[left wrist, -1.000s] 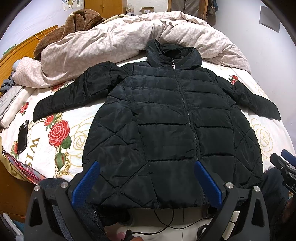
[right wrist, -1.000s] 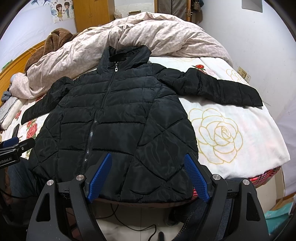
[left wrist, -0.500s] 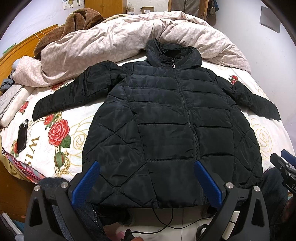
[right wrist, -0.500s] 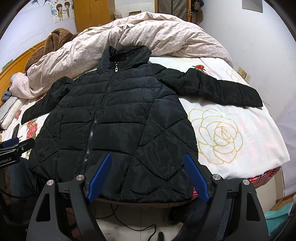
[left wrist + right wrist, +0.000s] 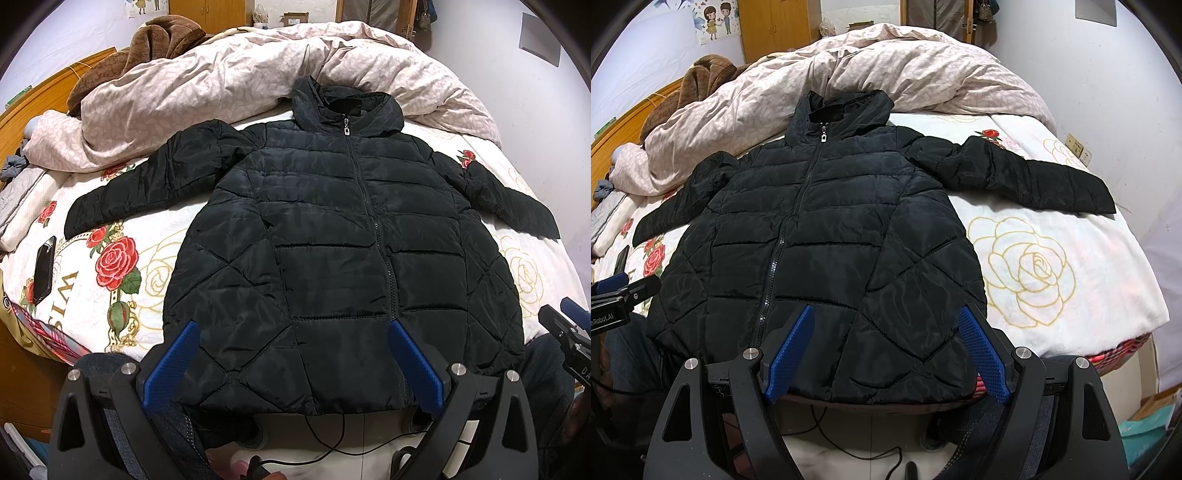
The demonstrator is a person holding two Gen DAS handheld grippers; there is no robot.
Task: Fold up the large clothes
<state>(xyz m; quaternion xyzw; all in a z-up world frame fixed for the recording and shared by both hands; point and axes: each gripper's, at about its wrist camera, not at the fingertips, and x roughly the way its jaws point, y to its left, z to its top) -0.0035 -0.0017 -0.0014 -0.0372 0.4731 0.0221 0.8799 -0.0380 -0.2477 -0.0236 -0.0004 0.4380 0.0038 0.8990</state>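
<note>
Nothing has changed over the last second: my left tongs [image 5: 293,354] and right tongs [image 5: 886,349] hang where they were, both spread apart and empty, just off the near edge of the bed [image 5: 1071,295]. The jacket [image 5: 332,240] lies flat on the bed, zipped, front up, hood toward the duvet [image 5: 221,74], both sleeves spread out sideways. So I judge the folding has not begun; a sleeve [image 5: 1034,177] looks like my first grab.
</note>
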